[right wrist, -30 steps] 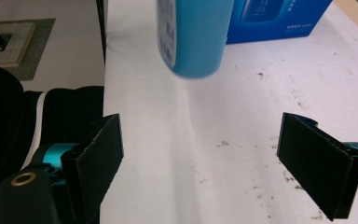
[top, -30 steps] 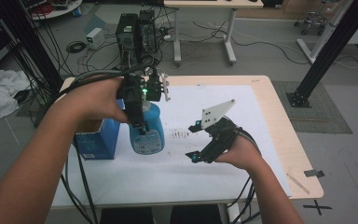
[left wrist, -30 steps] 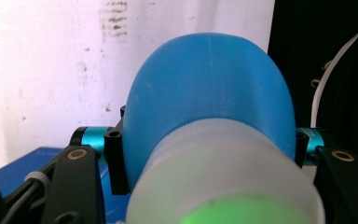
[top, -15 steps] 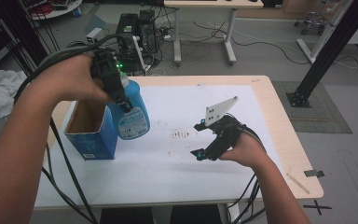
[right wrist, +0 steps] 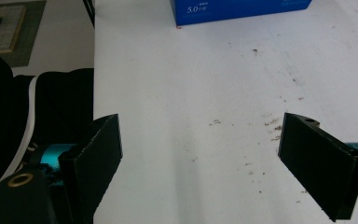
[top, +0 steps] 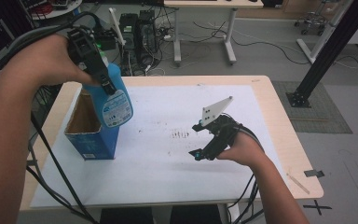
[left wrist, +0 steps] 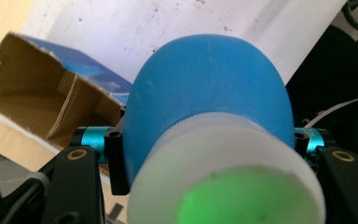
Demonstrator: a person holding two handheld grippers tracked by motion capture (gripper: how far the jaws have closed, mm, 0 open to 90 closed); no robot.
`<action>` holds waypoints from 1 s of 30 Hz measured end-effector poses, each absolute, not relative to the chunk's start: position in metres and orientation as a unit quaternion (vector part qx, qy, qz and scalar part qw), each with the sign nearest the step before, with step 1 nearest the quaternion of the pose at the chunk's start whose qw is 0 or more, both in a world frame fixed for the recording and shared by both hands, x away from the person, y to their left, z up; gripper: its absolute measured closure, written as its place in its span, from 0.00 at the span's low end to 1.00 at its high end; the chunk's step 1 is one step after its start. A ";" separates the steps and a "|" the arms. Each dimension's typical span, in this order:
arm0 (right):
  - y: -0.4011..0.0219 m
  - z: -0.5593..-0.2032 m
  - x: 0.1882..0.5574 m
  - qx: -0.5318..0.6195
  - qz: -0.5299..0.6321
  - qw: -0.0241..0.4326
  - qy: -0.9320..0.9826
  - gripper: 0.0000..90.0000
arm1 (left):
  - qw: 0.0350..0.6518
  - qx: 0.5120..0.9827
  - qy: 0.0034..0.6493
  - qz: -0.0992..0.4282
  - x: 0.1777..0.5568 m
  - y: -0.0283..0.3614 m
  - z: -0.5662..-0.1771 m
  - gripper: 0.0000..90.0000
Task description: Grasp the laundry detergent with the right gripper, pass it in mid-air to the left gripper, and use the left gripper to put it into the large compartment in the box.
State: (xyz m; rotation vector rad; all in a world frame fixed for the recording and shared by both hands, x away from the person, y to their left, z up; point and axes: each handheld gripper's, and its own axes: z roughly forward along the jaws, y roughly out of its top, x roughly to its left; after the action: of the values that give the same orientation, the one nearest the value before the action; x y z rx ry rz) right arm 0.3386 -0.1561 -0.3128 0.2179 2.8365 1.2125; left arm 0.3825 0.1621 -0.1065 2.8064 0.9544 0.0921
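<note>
A blue plastic bottle (top: 115,101) with a white cap and a round label hangs tilted above the open blue cardboard box (top: 92,140) at the table's left. My left gripper (top: 104,87) is shut on the bottle's upper part, with a hand around the gripper. In the left gripper view the bottle (left wrist: 209,88) bulges between the two jaws, and the box's brown inside (left wrist: 32,93) lies below it. My right gripper (top: 198,140) rests low over the white sheet at the right, open. Nothing is between its pads (right wrist: 98,154).
A white paper sheet (top: 168,177) covers most of the wooden table, with dark specks (top: 181,135) near its middle. Computer towers and cables (top: 137,28) stand on the floor behind the table. A black frame post (top: 331,51) rises at the far right.
The left hand has carried the bottle up and to the left, from beside the box to above its open top, and tilted it. The right gripper has stayed where it was.
</note>
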 end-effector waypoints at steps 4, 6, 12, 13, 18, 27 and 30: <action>-0.155 -0.314 0.339 0.070 0.392 0.023 0.917 0.14 | 0.095 0.931 0.350 0.032 0.385 0.173 -0.104 0.43; -0.154 -0.314 0.339 0.069 0.391 0.023 0.917 0.14 | 0.098 0.925 0.365 0.034 0.386 0.179 -0.103 0.43; -0.154 -0.315 0.340 0.070 0.389 0.023 0.918 0.14 | 0.080 0.911 0.401 0.045 0.392 0.200 -0.105 0.43; -0.154 -0.315 0.340 0.070 0.389 0.021 0.918 0.14 | 0.079 0.908 0.409 0.048 0.393 0.203 -0.106 0.43; -0.152 -0.316 0.341 0.070 0.386 0.020 0.920 0.14 | 0.069 0.896 0.436 0.053 0.400 0.219 -0.110 0.43; -0.151 -0.318 0.343 0.074 0.382 0.018 0.921 0.14 | 0.063 0.879 0.470 0.056 0.408 0.235 -0.122 0.43; -0.151 -0.318 0.343 0.074 0.381 0.018 0.921 0.14 | 0.057 0.879 0.470 0.056 0.410 0.236 -0.127 0.42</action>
State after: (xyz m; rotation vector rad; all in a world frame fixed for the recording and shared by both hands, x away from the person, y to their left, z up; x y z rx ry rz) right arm 0.3432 -0.1512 -0.3183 0.2312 2.8627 1.1834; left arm 0.4097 0.2359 -0.1268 2.6652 1.4266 0.1698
